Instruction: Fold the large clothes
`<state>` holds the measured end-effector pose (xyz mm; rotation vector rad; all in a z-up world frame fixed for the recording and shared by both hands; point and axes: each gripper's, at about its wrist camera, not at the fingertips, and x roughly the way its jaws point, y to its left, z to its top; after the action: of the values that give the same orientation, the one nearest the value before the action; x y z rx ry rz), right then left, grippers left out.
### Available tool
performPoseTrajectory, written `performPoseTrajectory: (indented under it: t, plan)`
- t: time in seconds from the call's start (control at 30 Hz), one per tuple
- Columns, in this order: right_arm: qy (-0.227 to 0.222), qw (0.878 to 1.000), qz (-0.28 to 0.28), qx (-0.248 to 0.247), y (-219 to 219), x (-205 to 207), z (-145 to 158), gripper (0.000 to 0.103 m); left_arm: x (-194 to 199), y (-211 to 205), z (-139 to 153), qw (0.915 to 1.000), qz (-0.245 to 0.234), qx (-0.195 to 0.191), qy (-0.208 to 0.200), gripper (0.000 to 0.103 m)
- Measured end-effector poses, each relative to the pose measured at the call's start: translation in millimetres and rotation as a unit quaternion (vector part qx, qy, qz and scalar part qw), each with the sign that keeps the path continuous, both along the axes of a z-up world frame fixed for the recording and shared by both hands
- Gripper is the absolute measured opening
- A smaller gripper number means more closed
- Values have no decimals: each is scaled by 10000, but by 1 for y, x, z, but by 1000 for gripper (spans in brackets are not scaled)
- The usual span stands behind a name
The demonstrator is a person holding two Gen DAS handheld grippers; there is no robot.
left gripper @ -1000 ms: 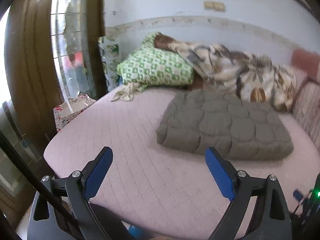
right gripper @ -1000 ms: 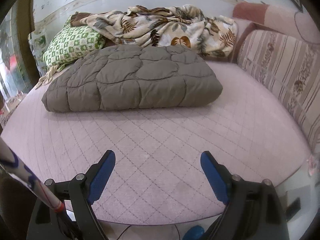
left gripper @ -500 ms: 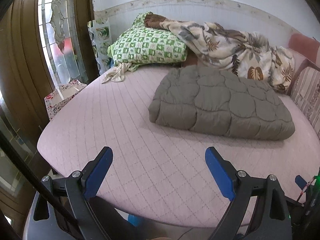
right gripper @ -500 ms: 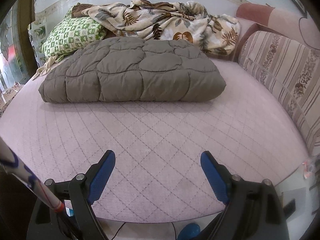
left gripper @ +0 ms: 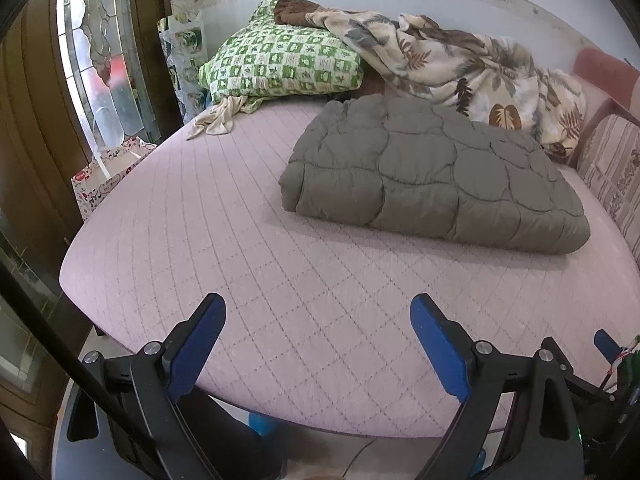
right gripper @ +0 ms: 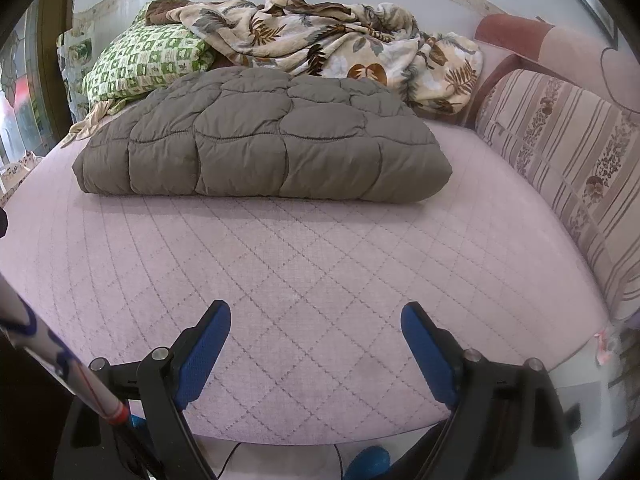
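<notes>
**A:** so where are we with the folding? The grey quilted jacket (right gripper: 256, 136) looks like a tidy padded rectangle already, lying flat on the pink bed (right gripper: 312, 264), toward the far side.

**B:** yeah, I'd guess either that one's basically done or there's one more fold to go. Hard to call from here. Both tongs are empty: the left gripper (left gripper: 318, 320) has its blue pads spread wide, and so does the right gripper (right gripper: 316, 316). Nothing pinched.

**A:** and they're nowhere near the jacket, right?

**B:** well apart. Both hover over the near edge of the bed, with bare quilted cover between them and the bundle. From the left view the jacket (left gripper: 432, 176) sits far and to the right; from the right view it's straight ahead, slightly left.

**A:** so next move?

**B:** if another fold is wanted, reach across and grab the two near corners. It's puffy, so I'd expect it to spring back unless pressed. Otherwise the leaf-print blanket (right gripper: 332, 44) heaped at the far wall, beside the green checked pillow (left gripper: 280, 64), looks like the next candidate.
</notes>
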<state>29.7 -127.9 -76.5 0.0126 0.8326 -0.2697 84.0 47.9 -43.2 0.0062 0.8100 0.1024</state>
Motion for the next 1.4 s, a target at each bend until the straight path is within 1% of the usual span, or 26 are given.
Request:
performPoseTrajectory:
  t: [0.2, 0.53, 0.77, 1.4]
  plan:
    - [18, 10000, -9, -10, 1, 0, -1, 90, 1, -3, -5, 9999, -64, 36, 86, 93]
    - [57, 9999, -94, -3, -2, 0, -4, 90, 3, -5, -12, 9996, -122, -45, 239, 93]
    - [79, 9999, -86, -38, -1, 0, -4, 90, 6, -5, -19, 9987, -181, -243, 421, 93]
    - [168, 9998, -55, -60, 4, 0, -8, 90, 8, -6, -27, 9982, -138, -208, 544, 93]
